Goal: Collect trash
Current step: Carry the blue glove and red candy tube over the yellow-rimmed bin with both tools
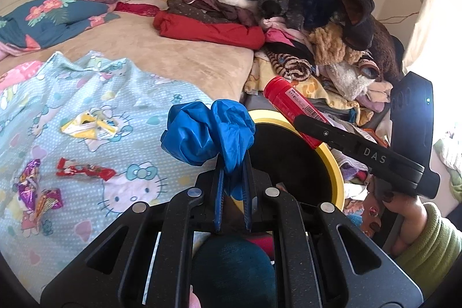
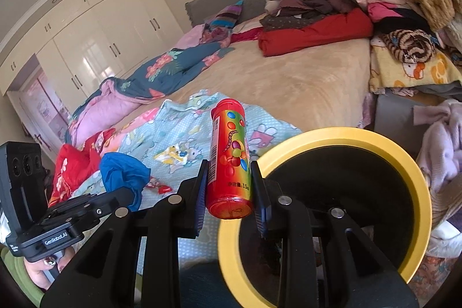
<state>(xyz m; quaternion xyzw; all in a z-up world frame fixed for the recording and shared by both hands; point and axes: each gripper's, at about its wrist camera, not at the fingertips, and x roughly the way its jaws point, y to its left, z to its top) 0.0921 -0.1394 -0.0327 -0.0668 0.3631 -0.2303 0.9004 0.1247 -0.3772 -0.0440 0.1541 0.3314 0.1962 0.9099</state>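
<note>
My left gripper [image 1: 234, 163] is shut on a crumpled blue glove [image 1: 208, 132], held just left of a yellow-rimmed bin [image 1: 335, 163] with a black inside. In the right wrist view, my right gripper [image 2: 231, 172] is shut on a red candy tube [image 2: 229, 158] at the left edge of the bin's rim [image 2: 340, 134]. That tube [image 1: 286, 103] also shows over the bin in the left wrist view. The left gripper with its glove [image 2: 124, 172] appears at the left. On the bed sheet lie a yellow-white wrapper [image 1: 89, 127], a red wrapper [image 1: 85, 171] and a purple wrapper [image 1: 34, 189].
A light blue cartoon sheet [image 1: 115, 94] covers the near part of the bed. A tall heap of clothes [image 1: 288, 5] fills the far right, with a folded red garment [image 1: 208, 29] in front. White wardrobes [image 2: 86, 42] line the far wall. A hand in a green sleeve [image 1: 427, 238] holds the right gripper.
</note>
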